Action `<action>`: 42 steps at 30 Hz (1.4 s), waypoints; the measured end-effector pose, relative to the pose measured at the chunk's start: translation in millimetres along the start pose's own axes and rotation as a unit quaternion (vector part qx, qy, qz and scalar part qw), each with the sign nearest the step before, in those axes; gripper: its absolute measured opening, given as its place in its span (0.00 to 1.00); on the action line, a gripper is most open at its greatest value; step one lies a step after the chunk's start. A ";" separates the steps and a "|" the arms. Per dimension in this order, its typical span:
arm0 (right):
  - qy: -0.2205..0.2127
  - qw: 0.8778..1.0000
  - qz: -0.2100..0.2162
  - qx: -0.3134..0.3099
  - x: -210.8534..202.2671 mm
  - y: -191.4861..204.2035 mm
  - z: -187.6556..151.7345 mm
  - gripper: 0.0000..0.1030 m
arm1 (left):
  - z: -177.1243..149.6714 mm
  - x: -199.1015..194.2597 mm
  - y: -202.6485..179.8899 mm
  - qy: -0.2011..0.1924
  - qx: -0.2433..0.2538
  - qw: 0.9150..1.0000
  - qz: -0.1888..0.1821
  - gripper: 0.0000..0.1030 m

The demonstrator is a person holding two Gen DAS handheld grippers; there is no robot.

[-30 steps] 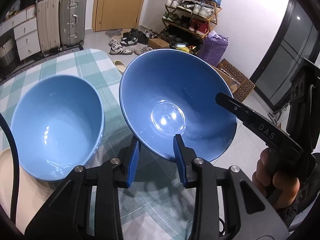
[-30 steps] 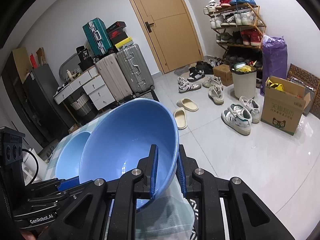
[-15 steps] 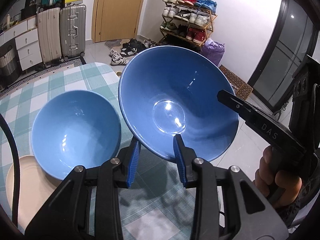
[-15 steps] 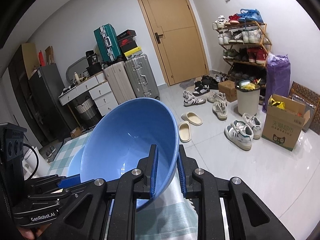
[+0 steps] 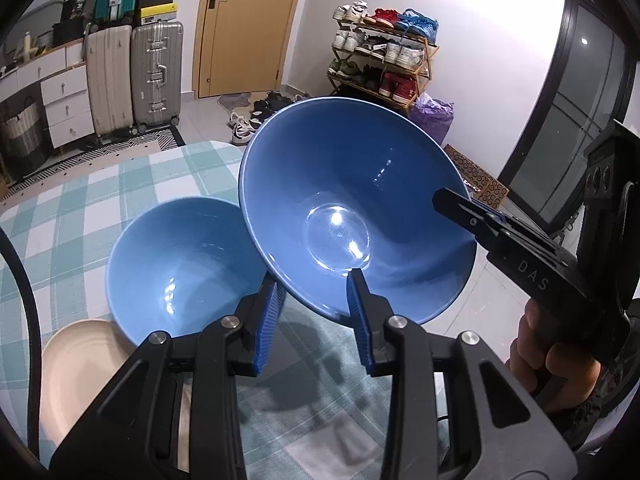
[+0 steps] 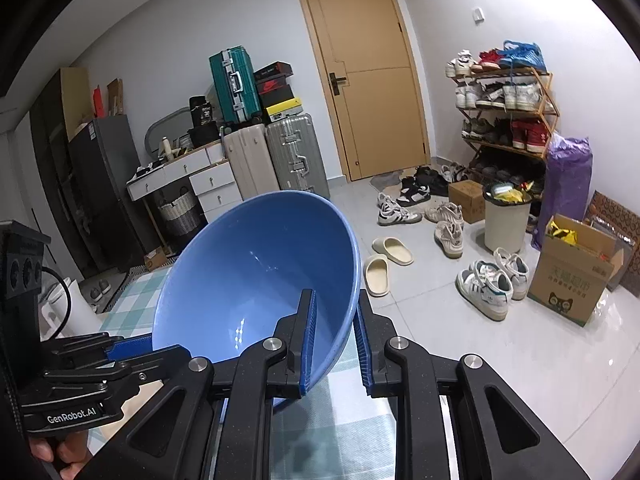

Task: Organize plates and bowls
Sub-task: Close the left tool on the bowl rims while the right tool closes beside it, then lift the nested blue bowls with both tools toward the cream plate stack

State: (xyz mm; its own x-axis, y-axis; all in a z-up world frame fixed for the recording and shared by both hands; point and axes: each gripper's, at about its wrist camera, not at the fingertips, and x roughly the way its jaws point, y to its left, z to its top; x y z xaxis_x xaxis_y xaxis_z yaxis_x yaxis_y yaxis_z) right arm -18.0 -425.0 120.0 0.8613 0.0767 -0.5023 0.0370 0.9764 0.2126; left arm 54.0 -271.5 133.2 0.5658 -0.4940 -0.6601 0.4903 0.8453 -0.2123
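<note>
Left wrist view: left hand-held gripper (image 5: 314,294) clamped on near rim of dark blue bowl (image 5: 356,204), tilted above checked bench (image 5: 72,200); right hand-held gripper (image 5: 452,200) pinching same bowl's far-right rim. Lighter blue bowl (image 5: 180,264) beside it, partly overlapping beige plate (image 5: 76,364).

Right wrist view: right hand-held gripper (image 6: 334,322) closed on bowl (image 6: 256,276) rim; left hand-held gripper (image 6: 128,346) at bowl's left edge.

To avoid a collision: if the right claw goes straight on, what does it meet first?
Only the bowl it grips; beyond, the way looks free over the floor, though depth is unclear.
</note>
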 end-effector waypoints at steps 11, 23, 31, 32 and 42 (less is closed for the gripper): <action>0.002 1.000 0.017 -0.026 8.0 28.9 9.2 0.19 | 9.1 -34.6 30.8 -0.018 -0.010 1.000 0.014 0.30; 0.022 0.998 0.033 -0.048 26.3 64.8 5.0 0.20 | -0.3 -61.0 63.8 -0.025 -0.037 0.999 0.031 0.29; 0.038 0.997 0.041 -0.056 41.5 85.3 -1.6 0.20 | -7.8 -67.3 83.2 -0.020 -0.051 0.998 0.038 0.29; 0.040 0.997 0.042 -0.056 43.1 87.3 -2.3 0.20 | -7.6 -66.8 86.1 -0.020 -0.053 0.998 0.039 0.29; 0.061 0.995 0.048 -0.061 63.9 101.6 -11.7 0.21 | -11.9 -56.5 106.8 -0.008 -0.062 0.997 0.047 0.29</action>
State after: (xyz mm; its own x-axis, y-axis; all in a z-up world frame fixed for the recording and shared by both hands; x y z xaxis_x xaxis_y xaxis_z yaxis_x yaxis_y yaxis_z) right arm 34.9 -318.6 99.7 0.7893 0.1876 -0.5846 -0.1107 0.9800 0.1651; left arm 66.5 -150.9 139.2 0.6163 -0.4130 -0.6705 0.3489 0.9065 -0.2377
